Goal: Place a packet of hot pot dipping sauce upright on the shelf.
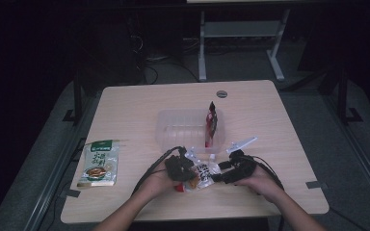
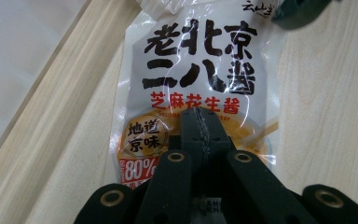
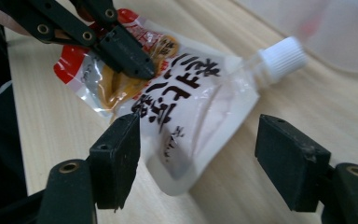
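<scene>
**Left gripper pinches the sauce pouch; right gripper stands open around its upper half**

The left gripper [image 2: 201, 135] has its jaws clamped tight on the sauce pouch [image 2: 191, 84] near the printed bottom end, holding it partly lifted off the table [image 2: 326, 116]. The right gripper [image 3: 198, 158] is wide apart, gripping nothing, with the pouch's clear upper half between its pads and the white cap [image 3: 283, 56] just beyond them. Risk, as I judge it: if the right jaws close on the slack, glossy film, it may slide out or buckle, squeezing sauce toward the cap; a tug against the left grip could tear the seam. Farther out sits the clear plastic tub [image 1: 173, 126] holding a red packet [image 1: 211, 126].
</scene>
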The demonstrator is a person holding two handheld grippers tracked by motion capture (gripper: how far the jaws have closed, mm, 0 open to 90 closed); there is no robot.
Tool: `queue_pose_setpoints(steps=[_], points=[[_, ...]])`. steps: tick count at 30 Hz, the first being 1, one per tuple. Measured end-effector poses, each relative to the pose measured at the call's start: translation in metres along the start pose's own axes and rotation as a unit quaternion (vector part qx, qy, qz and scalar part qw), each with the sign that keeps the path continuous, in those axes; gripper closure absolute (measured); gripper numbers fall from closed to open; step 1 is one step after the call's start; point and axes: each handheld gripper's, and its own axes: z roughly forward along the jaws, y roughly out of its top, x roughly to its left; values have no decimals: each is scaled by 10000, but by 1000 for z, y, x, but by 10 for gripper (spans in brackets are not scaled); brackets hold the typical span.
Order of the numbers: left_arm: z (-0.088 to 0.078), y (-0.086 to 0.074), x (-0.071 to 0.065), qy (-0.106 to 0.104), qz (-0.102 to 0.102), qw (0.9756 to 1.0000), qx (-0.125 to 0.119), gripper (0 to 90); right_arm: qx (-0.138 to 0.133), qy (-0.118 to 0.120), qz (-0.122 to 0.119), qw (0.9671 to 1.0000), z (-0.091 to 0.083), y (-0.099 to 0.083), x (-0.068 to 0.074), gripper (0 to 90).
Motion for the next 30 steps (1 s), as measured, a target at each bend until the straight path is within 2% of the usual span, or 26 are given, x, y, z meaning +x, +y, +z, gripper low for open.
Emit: queue_pose_setpoints(steps=[3,8,13,15,19,23,28,30], points=[[0,0,0,-3,-6,10000,-4,900,104,131,46,9998,6,1,2,322],[0,-1,1,-27,-46,10000,-25,900,153,190,115,9996,11,4,3,456],[0,-1,1,-45,-82,10000,-34,900,216,466,315,9982,14,7,-4,613],[0,-1,1,-41,-78,10000,-35,900,247,538,286,9978,16,7,-4,660],[0,-2,1,-45,-104,9999,-50,900,293,523,195,9980,18,8,-3,741],[0,-3,1,-66,-156,9998,-102,900,289,511,-157,9981,17,10,2,803],[-3,-5,3,-157,-225,9995,-171,900,250,478,-396,9978,14,12,6,866],[-4,-5,3,-168,-222,9994,-204,900,197,543,-439,9974,14,12,7,883]])
